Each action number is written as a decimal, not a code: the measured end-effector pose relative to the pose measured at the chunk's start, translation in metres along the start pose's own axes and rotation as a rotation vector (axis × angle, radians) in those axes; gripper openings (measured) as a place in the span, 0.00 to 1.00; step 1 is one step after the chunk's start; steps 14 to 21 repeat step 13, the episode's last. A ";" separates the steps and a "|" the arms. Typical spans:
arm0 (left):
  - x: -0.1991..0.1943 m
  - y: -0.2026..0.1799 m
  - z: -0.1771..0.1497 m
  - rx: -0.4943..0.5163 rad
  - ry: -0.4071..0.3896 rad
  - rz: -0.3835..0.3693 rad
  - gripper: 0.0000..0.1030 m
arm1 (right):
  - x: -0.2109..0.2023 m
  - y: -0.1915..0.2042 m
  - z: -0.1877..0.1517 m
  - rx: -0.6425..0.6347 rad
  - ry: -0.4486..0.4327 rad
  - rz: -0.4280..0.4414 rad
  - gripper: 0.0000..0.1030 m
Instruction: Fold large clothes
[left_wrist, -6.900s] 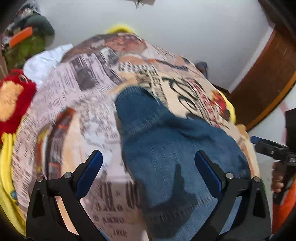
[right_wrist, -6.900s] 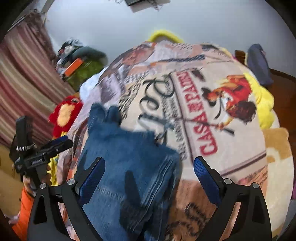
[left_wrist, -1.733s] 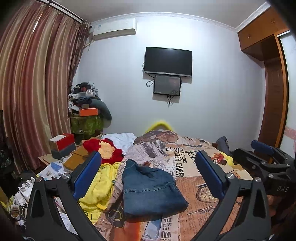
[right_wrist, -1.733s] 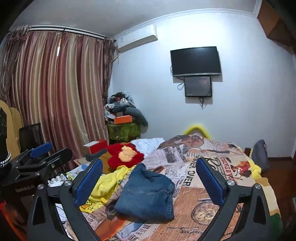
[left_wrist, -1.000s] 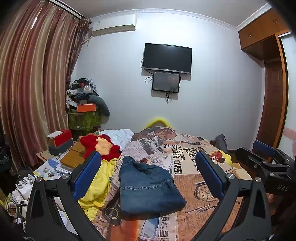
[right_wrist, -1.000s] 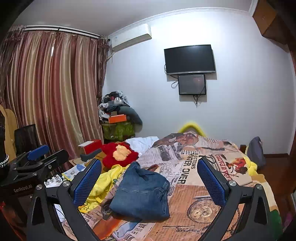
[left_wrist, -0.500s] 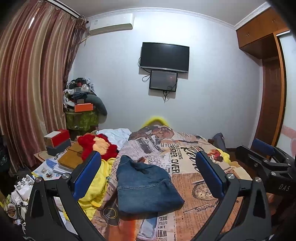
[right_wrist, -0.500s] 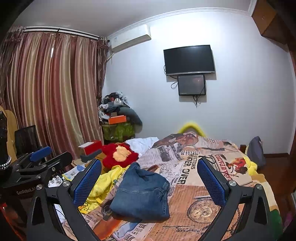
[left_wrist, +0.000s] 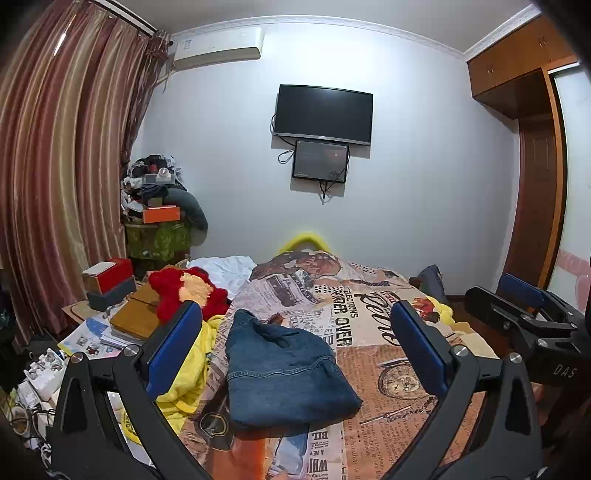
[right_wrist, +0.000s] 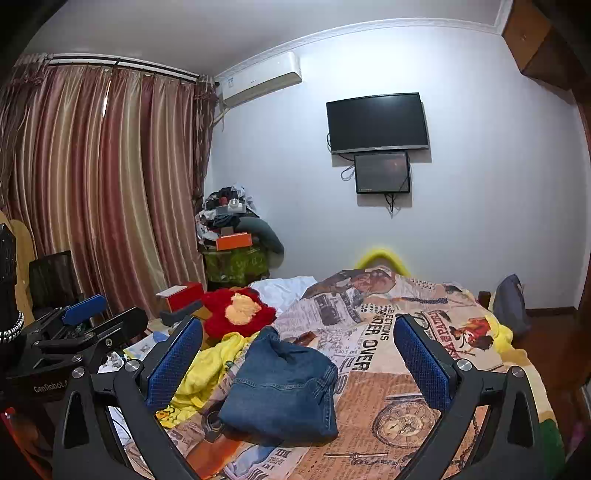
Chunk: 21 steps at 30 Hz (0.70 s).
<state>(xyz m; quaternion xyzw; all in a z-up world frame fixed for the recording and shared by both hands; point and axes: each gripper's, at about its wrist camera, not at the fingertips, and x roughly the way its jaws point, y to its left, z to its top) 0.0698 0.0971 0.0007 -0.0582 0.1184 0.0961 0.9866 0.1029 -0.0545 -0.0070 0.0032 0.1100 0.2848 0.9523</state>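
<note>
Hovering above the near end of the bed, the left claw (left_wrist: 295, 345) stands released, its blue-padded fingers (left_wrist: 173, 349) spread wide and holding nothing. The right claw (right_wrist: 297, 356) is likewise released and empty, fingers (right_wrist: 423, 363) wide apart, raised clear of the bedding.

Directly ahead of and below both claws, framed between their fingers, lies the folded blue denim garment (left_wrist: 284, 373). It rests as a compact bundle on the printed bedspread (left_wrist: 373, 339), touching neither claw. In the right wrist view the same garment (right_wrist: 282, 387) shows its stitched hem toward the camera and a bunched end pointing away.

Left of the denim, just beside it and partly against its edge, sits a crumpled yellow cloth (left_wrist: 188, 380). Farther ahead on the left lies a red and yellow plush toy (left_wrist: 188, 291), with a white cloth (left_wrist: 229, 269) beyond it. Outside the left claw's left finger, a low table (left_wrist: 74, 314) carries a red box (left_wrist: 110, 273), a brown book (left_wrist: 136, 317) and scattered papers.

The right claw's body appears at the right edge of the left wrist view; the left claw's body appears at the left edge of the right wrist view.

On the far wall ahead hang a dark television (left_wrist: 323, 114) and a smaller screen (left_wrist: 319, 162) beneath it. Striped curtains (left_wrist: 62, 166) cover the left side.
</note>
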 end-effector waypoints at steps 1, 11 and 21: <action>0.000 -0.001 0.000 0.001 0.001 0.000 1.00 | 0.000 0.000 0.001 0.000 0.001 -0.001 1.00; 0.002 0.001 0.002 0.001 0.015 -0.009 1.00 | 0.003 -0.003 0.001 0.007 0.009 -0.002 1.00; 0.003 0.002 0.001 -0.001 0.019 -0.010 1.00 | 0.003 -0.003 0.000 0.007 0.011 0.000 1.00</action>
